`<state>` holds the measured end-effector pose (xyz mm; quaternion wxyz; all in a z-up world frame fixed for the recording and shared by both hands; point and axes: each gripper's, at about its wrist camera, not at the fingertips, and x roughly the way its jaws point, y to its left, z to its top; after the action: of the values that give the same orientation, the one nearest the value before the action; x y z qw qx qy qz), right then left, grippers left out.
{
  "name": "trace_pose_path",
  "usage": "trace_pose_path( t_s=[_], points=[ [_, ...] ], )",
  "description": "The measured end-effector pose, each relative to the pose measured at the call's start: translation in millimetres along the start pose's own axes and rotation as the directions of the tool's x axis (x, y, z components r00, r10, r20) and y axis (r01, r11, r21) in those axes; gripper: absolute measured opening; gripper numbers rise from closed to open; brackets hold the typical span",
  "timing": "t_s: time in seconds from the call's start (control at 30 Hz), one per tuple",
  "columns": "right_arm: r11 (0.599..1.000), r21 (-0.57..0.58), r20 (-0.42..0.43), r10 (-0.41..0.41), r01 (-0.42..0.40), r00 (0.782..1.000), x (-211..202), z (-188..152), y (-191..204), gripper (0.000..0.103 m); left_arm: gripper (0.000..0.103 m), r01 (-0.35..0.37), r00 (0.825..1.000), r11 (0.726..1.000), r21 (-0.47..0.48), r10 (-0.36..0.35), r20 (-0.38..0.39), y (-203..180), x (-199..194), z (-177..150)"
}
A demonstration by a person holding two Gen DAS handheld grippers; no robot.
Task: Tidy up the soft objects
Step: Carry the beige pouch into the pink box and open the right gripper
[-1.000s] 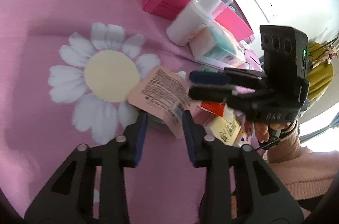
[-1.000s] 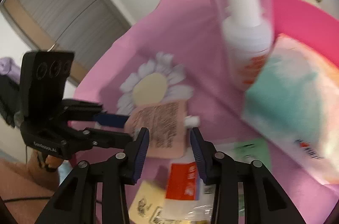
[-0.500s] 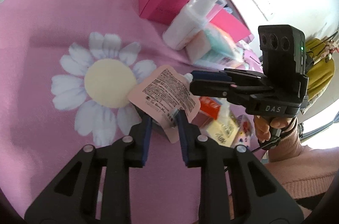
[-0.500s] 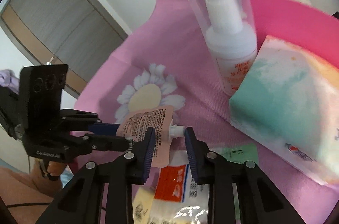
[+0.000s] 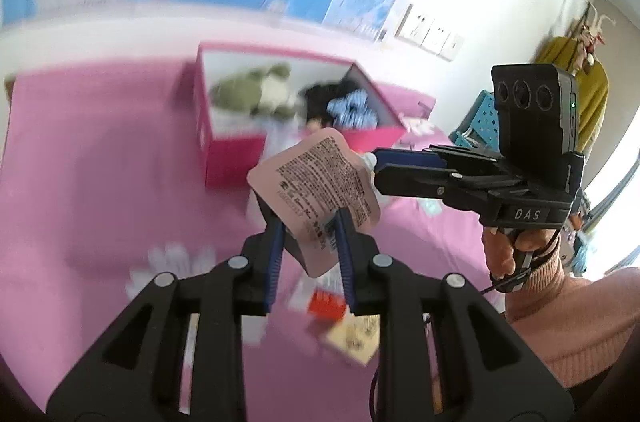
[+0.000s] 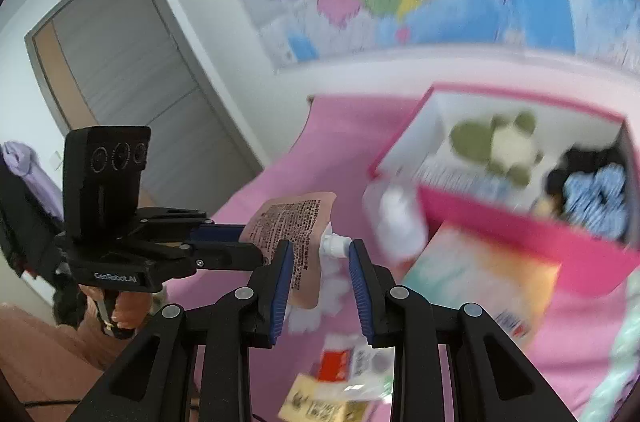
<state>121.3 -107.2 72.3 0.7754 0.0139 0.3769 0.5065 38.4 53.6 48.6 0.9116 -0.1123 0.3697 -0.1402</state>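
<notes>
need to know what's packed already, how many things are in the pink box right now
2 clearly: a green plush toy at the left side of the pink box and a dark bundle with blue patterned fabric at the right. Blur and the box wall may hide more.

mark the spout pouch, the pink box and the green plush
spout pouch (image 5: 316, 178), left wrist view, on the printed back panel.
pink box (image 5: 232, 158), left wrist view, on its near outer wall.
green plush (image 6: 496, 144), right wrist view, on its pale middle, inside the box.
</notes>
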Motion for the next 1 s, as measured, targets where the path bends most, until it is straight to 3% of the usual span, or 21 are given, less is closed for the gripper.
trace_pose_path(
  t_s=[0.2, 0.4, 0.73, 1.0],
  points=[
    [0.999, 0.012, 0.089, -0.052, 0.051, 0.995, -21.0, 39.7, -24.2, 0.029, 0.027, 0.008, 1.000, 0.998, 0.055, -0.009, 0.011, 1.2, 20.1, 51.1],
    [0.994, 0.073, 0.079, -0.087, 0.082, 0.993, -0.5, 58.1, -63.6, 0.029, 0.026, -0.013, 0.999, 1.000, 0.025, 0.014, -0.048, 21.3, 62.3, 81.4],
    [0.972, 0.183, -0.025, -0.142, 0.145, 0.989, 56.9, 58.2, -122.6, 0.029, 0.026, -0.083, 0.983, 0.996, -0.033, 0.077, -0.168, 57.7, 126.7, 93.8],
    [0.954, 0.222, -0.047, -0.195, 0.200, 0.980, 61.9, 53.3, -137.4, 0.037, 0.029, -0.168, 0.979, 0.984, -0.055, 0.160, -0.126, 66.6, 119.1, 92.0]
  ],
)
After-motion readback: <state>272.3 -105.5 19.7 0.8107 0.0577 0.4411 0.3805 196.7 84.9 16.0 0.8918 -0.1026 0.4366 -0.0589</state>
